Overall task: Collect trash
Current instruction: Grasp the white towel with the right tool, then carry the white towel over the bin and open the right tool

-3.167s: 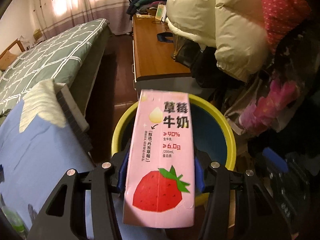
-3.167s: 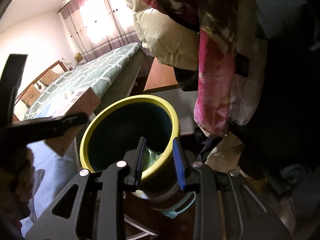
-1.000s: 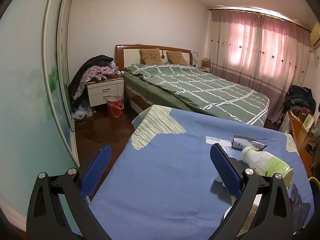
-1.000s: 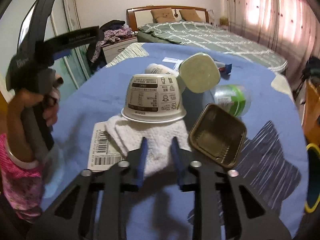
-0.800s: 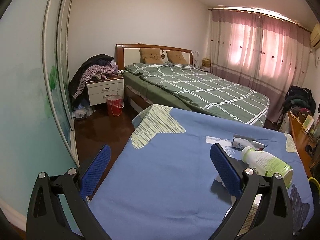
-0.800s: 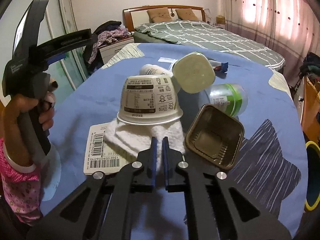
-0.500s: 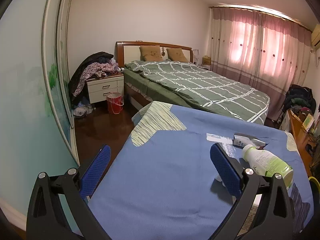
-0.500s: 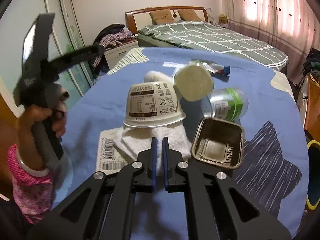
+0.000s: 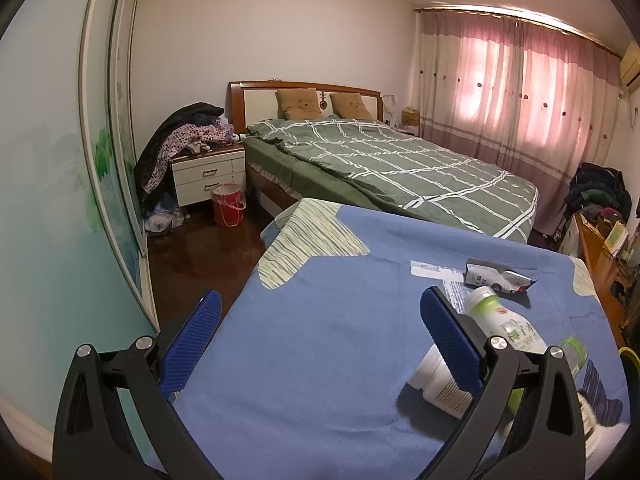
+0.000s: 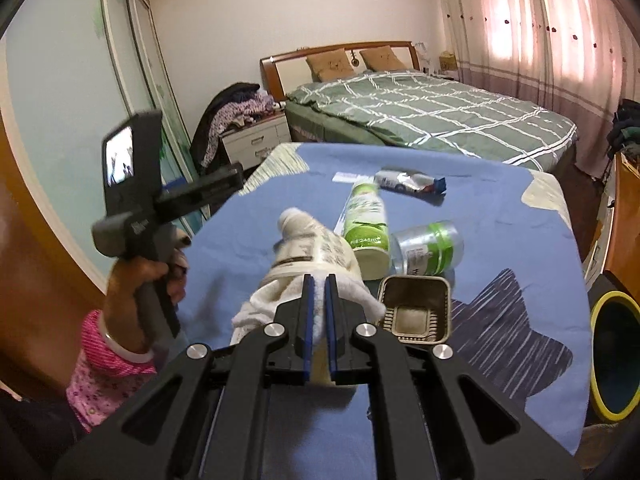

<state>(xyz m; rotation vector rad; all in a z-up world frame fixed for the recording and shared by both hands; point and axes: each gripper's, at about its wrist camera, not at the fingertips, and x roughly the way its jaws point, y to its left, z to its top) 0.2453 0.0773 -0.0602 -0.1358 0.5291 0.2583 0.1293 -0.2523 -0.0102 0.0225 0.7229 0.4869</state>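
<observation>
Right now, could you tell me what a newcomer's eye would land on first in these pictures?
Probably the right gripper, shut on a white tissue just above the blue cloth, with a white bottle and brown tray right behind it. Next, the left gripper held wide open over bare cloth, and the yellow-rimmed bin at the far right.

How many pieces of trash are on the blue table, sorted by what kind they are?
Bottles: 2, white bottle and green-label bottle
Jars: 1, clear jar
Wrappers: 1, snack wrapper
Trays: 1, brown tray
Tissues: 1, white tissue, pinched in the right hand-held gripper
Paper slips: 1, paper slip
Total: 7
</observation>
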